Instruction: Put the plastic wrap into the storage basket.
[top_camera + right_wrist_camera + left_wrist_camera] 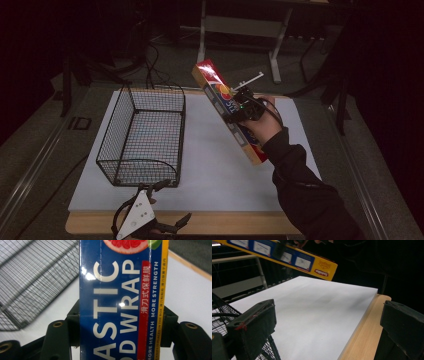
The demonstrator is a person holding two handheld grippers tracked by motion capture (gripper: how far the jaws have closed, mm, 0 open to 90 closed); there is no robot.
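Black long sleeve (305, 187), black gripper (239, 111), grey three-cornered plate (137, 215)

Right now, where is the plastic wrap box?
In the high view the plastic wrap box is held tilted in the air by the right gripper, above the white sheet, to the right of the wire basket.

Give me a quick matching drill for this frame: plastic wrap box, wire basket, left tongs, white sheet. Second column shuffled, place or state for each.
Things:
1. plastic wrap box
2. wire basket
3. left tongs
4. white sheet

Place or state:
A. open, holding nothing, at the near table edge
B. lying flat over the wooden table top
C. held tilted in the air, clamped by the right tongs
D. standing on the left part of the sheet, nothing inside

Pairs: 1-C, 2-D, 3-A, 4-B
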